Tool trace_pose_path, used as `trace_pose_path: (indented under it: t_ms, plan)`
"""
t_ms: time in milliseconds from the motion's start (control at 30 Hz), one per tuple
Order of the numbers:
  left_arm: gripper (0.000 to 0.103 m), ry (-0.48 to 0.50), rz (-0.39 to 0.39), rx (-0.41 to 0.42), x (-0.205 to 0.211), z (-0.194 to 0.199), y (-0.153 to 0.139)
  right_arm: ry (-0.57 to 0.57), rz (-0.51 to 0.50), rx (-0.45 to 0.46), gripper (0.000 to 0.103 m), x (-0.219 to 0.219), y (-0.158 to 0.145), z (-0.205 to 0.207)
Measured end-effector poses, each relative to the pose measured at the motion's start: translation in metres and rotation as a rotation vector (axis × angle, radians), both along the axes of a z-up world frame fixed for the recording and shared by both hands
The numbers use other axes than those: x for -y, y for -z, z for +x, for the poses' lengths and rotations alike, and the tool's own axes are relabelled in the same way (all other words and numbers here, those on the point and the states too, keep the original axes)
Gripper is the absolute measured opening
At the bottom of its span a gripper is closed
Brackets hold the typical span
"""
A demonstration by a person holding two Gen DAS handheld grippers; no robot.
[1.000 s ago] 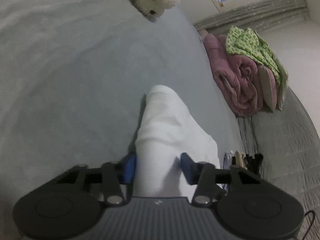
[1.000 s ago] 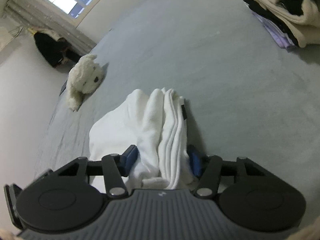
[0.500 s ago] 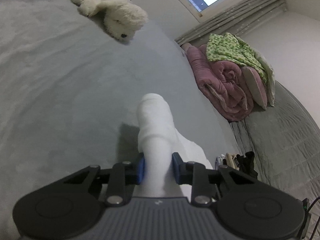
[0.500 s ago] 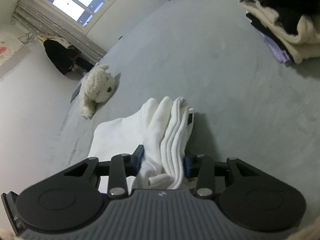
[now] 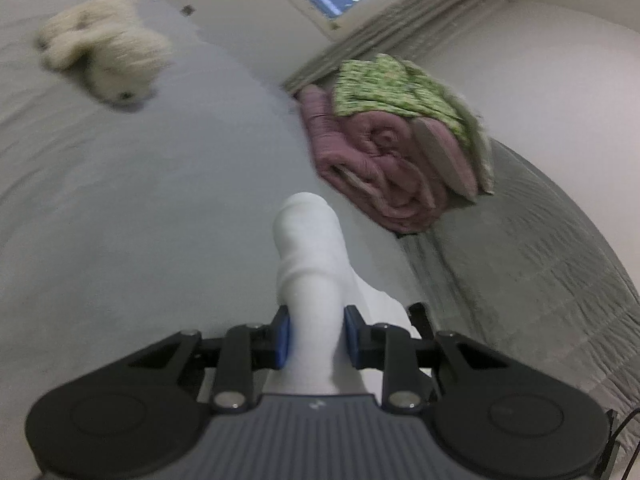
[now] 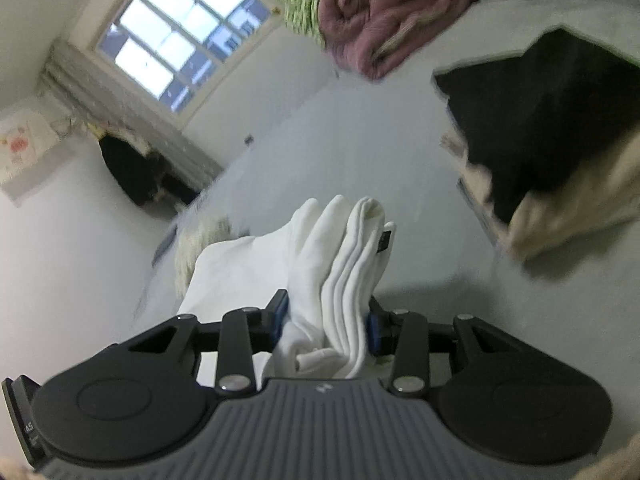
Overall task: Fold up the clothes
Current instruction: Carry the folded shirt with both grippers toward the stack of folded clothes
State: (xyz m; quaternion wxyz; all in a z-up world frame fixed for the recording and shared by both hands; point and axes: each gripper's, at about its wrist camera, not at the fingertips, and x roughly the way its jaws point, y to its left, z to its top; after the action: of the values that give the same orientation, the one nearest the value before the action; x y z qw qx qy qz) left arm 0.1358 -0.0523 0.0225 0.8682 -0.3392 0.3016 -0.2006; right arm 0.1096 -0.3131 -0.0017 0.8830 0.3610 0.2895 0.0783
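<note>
A white garment point(image 5: 310, 256) is bunched into a thick fold. My left gripper point(image 5: 314, 336) is shut on one end of it, with the fold sticking out past the blue pads and lifted above the grey bed point(image 5: 140, 184). My right gripper point(image 6: 326, 324) is shut on the other end of the white garment point(image 6: 344, 256), where several folded layers and a small dark tag show. The cloth hangs to the left below that gripper.
A cream plush toy point(image 5: 104, 48) lies at the far left of the bed. A rolled pink quilt with a green patterned cloth point(image 5: 392, 136) lies by the wall. A stack of folded clothes, black on cream point(image 6: 552, 144), sits at the right. A window point(image 6: 180, 40) is behind.
Both grippers closed on the white garment and lifted it off the bed. Both views have tilted upward, and the right one has swung toward the clothes stack and the quilt.
</note>
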Motion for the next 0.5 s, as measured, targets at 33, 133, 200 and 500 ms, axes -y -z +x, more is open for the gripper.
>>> trace_pose_path:
  t_ms: [33,133,200,500]
  plan:
    - [0.028,0.013,0.001,0.016,0.010,0.004,-0.008,0.016,0.011,0.013,0.042,0.007,-0.004,0.001]
    - [0.028,0.045,-0.004,0.057,0.039,0.012,-0.025,0.047,0.022,0.044,0.042,0.029,-0.016,0.004]
    - [0.028,0.064,-0.015,0.077,0.060,0.018,-0.033,0.066,0.017,0.064,0.042,0.044,-0.025,0.007]
    - [0.027,0.147,-0.069,0.116,0.149,0.042,-0.042,0.142,-0.030,0.112,0.042,0.123,-0.054,0.011]
